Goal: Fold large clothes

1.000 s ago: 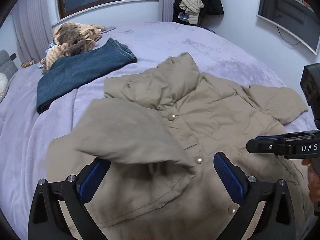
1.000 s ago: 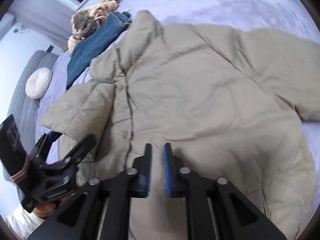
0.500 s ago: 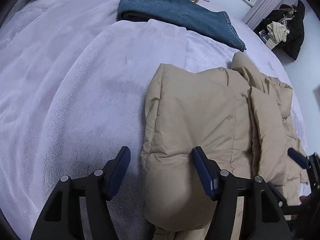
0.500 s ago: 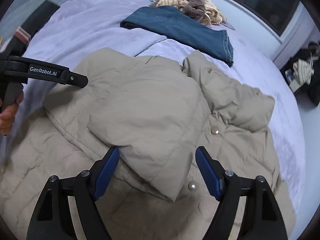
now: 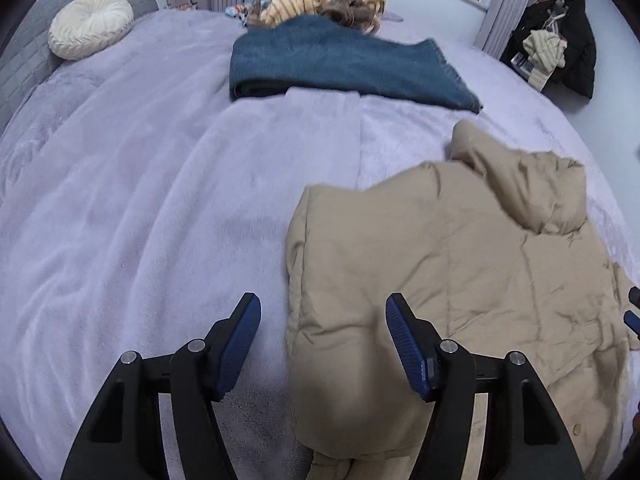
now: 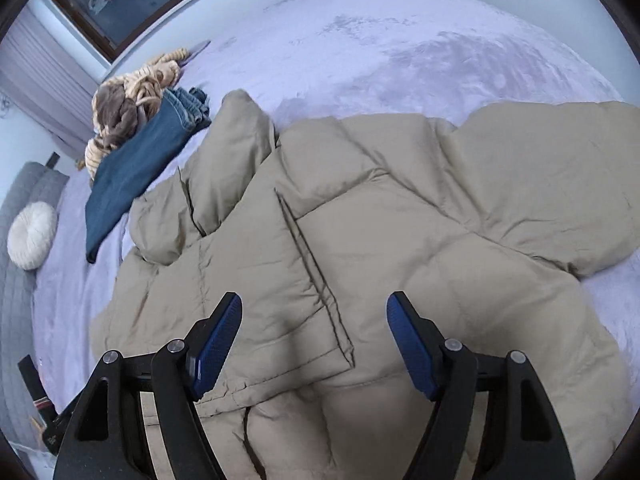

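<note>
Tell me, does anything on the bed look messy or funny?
Yes. The beige puffer jacket lies lumpy and only partly folded, its right sleeve sticking out sideways. Behind the folded jeans a striped heap of clothes sits unfolded.

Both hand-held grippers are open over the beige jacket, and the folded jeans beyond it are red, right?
Not quite: the folded jeans are blue, as the left wrist view shows. The left hand-held gripper and right hand-held gripper are open over the beige jacket.
</note>
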Available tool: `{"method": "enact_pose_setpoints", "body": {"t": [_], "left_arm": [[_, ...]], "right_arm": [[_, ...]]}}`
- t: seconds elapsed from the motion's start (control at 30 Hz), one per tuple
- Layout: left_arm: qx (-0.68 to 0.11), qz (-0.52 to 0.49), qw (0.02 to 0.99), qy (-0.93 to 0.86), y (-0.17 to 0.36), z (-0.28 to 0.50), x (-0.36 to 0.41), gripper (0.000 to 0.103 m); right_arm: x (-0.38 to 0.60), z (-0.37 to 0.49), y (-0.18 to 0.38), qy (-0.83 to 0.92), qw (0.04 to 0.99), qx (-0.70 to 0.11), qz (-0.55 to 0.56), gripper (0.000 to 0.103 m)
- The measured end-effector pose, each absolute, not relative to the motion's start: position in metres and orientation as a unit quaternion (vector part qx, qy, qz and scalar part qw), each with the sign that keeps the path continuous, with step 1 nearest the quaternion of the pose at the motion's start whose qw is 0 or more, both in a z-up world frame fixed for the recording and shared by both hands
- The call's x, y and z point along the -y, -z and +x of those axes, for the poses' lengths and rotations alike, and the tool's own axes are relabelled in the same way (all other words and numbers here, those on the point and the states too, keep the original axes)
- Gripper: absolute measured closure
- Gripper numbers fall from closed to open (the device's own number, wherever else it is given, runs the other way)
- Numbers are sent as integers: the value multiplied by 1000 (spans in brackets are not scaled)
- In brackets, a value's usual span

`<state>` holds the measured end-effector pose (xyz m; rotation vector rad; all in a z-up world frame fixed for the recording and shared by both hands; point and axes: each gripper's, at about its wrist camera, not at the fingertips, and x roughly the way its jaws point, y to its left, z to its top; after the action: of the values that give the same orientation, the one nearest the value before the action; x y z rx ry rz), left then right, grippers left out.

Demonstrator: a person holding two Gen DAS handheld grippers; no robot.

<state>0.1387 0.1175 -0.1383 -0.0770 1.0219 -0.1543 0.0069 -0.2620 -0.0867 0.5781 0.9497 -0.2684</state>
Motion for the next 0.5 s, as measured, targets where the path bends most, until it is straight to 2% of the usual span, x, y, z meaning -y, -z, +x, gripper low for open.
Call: {"method": "enact_pose_setpoints", "body": {"t": [0.03, 0.07, 0.1, 0.17, 0.33, 0.37, 0.43, 0.5], "left_arm": [[-480, -37, 873, 77, 131, 140, -118, 36], [-476, -36, 875, 80, 127, 143, -117, 36], [-477, -35, 874, 85, 127, 148, -114, 36], [-488, -25, 869, 82, 136, 155, -107, 36], [-523, -14, 851, 53, 181, 152, -91, 35], [-525, -16, 849, 53, 186, 150, -90, 31], [-525, -16, 850, 44, 192, 151, -92, 25], [-528, -16, 848, 41, 189, 153, -91, 25]], "right_arm": [[259, 7, 80, 111, 849, -443, 266, 41], [253, 12, 76, 92, 853, -447, 253, 64], [247, 20, 74, 72, 855, -454, 240, 76], [231, 39, 80, 46, 855, -473, 207, 86], [214, 66, 138, 62, 814, -555, 162, 93], [216, 62, 147, 64, 809, -561, 163, 100], [220, 52, 151, 60, 812, -557, 161, 102], [223, 43, 147, 54, 812, -556, 166, 102]]}}
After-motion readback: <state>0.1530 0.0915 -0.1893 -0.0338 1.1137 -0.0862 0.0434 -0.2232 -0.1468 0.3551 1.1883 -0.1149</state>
